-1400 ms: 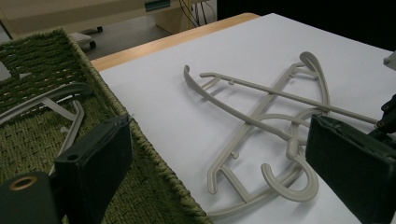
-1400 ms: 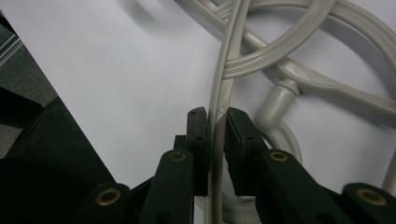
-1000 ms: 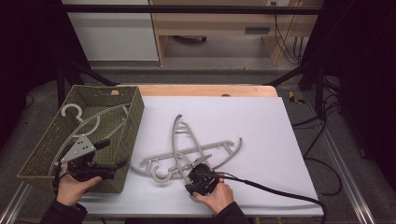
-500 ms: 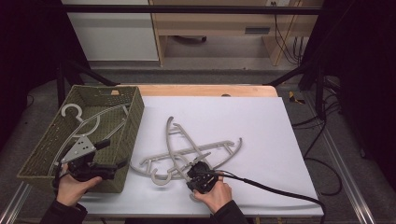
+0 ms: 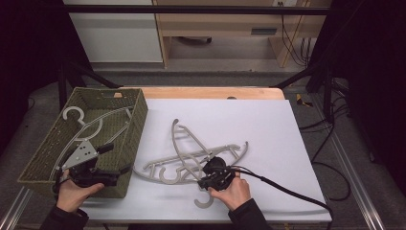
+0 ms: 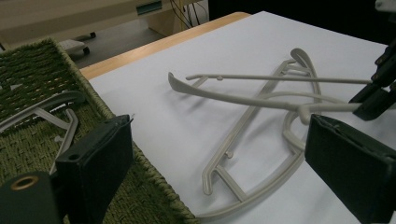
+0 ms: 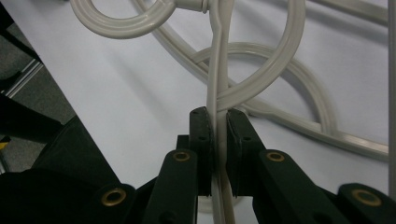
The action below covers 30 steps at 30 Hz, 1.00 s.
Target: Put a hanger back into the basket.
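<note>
Two beige plastic hangers are on the white table. One hanger (image 5: 189,160) lies flat. The other hanger (image 5: 184,143) (image 6: 261,100) crosses over it with its far end raised, and its hook (image 5: 203,201) hangs near the table's front edge. My right gripper (image 5: 213,175) (image 7: 218,119) is shut on this hanger's thin bar just behind the hook. A third hanger (image 5: 91,127) lies in the green woven basket (image 5: 139,124). My left gripper (image 5: 119,158) (image 6: 224,158) hovers over the basket's front right corner, jaws wide open and holding nothing.
The basket takes up the table's left side. A black cable (image 5: 287,191) trails from the right gripper to the table's front right. A wooden strip (image 5: 206,92) runs along the far edge, with shelving and cables beyond it.
The right gripper has risen a little with the hanger in its grip, and the hanger's far tip has swung slightly left. The left gripper has stayed where it was.
</note>
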{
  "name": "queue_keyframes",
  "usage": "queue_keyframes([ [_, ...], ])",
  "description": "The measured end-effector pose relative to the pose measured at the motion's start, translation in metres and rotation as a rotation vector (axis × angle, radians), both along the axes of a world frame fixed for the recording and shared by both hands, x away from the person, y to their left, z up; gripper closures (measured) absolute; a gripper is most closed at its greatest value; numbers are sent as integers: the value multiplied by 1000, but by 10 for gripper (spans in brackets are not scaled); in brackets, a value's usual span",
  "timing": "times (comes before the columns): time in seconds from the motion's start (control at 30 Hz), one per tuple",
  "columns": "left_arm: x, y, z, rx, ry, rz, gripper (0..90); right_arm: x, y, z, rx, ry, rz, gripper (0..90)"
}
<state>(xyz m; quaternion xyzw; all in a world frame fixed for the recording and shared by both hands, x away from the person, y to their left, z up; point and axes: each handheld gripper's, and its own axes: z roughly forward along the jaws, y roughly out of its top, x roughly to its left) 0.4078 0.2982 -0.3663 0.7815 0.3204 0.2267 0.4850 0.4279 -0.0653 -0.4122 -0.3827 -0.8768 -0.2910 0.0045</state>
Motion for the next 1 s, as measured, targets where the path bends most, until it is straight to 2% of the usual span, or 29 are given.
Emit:
queue_keyframes([
  [0.2, -2, -5, 1, 32, -21, -35, 75, 4, -19, 20, 57, -12, 41, 826],
  [0.33, -2, -11, 4, 58, -28, -70, 74, 7, -29, 32, 68, -24, 86, 826],
  [0.37, -3, -14, 4, 68, -29, -86, 73, 7, -31, 33, 75, -30, 91, 826],
  [0.5, -5, -25, 5, 99, -42, -154, 61, 8, -39, 42, 103, -10, 141, 826],
  [0.6, -7, -35, 5, 134, -47, -192, 54, 8, -43, 48, 123, 8, 175, 826],
  [0.73, -8, -48, 8, 177, -57, -239, 50, 4, -50, 56, 135, 6, 220, 826],
  [0.8, -8, -55, 11, 227, -71, -263, 50, 2, -53, 59, 137, 10, 237, 826],
  [0.87, -9, -64, 14, 247, -79, -287, 50, 1, -55, 61, 143, 19, 255, 826],
  [1.0, -11, -83, 18, 313, -100, -343, 51, -3, -57, 64, 148, 29, 306, 826],
])
